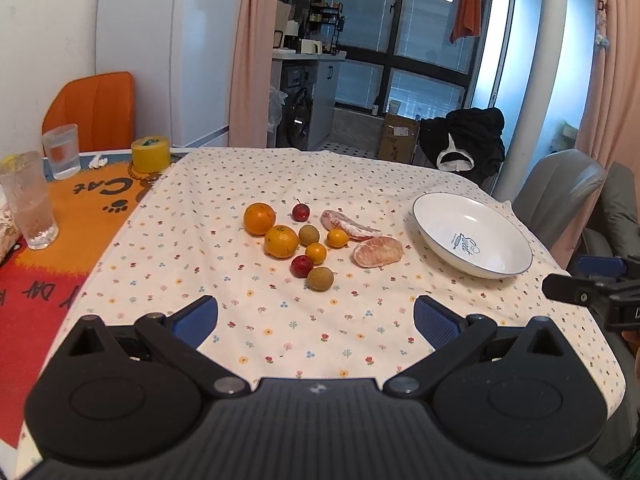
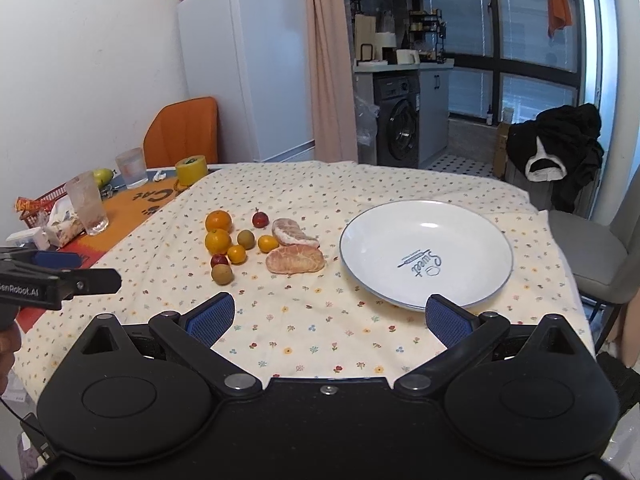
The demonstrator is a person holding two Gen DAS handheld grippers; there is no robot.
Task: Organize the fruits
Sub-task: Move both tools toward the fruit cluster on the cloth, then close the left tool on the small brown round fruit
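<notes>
Both the left gripper (image 1: 316, 318) and right gripper (image 2: 330, 318) hover spread wide and empty above the worktop (image 2: 312, 344). Small fruits (image 1: 304, 240) cluster at twelve o'clock, left of the empty plate (image 1: 516, 236). The peeled citrus segments (image 1: 378, 253) look soft, so pinch them gently across the middle; the round ones may roll.

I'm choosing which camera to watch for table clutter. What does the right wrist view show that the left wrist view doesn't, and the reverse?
Only the right wrist view shows the green pear, the red basket and the left tongs.

Only the left wrist view shows the cardboard box and the right tongs.

Both show the white plate, still without fruit, the fruit pile, two glasses, the yellow tape roll and each view's own open tongs.
</notes>
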